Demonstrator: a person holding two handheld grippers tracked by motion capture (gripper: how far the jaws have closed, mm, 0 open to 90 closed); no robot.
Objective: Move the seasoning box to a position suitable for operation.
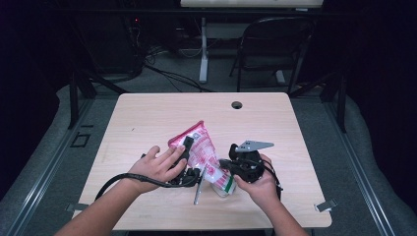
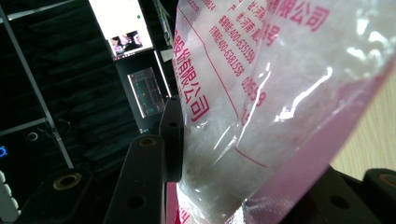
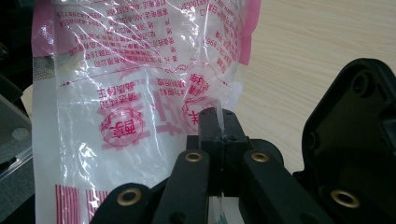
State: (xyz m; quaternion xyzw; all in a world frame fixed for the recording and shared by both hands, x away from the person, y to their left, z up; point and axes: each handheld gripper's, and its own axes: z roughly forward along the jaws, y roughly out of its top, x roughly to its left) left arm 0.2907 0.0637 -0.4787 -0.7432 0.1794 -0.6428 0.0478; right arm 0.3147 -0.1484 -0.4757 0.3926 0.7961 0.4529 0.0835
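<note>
Over the tabletop (image 1: pixel 147 113) both tongs grip the bag (image 1: pixel 201 147): left tongs (image 2: pixel 233 186) clamp its body, right tongs (image 3: pixel 223 140) pinch its edge. The high view adds a pen (image 1: pixel 198 187).

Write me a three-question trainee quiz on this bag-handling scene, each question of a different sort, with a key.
1. True or false: the right claw is shut on an edge of the plastic bag.
2. Multiple choice: the print on the bag is mostly A) blue, B) red-pink, C) black.
3. Short answer: in the high view, which hand sits at the bag's upper part, with the left claw gripping the bag there?

Key
1. True: in the right gripper view its jaws meet, pinching a thin strip of film.
2. B
3. The left hand; the right hand holds the bag's lower end above the table.
</note>
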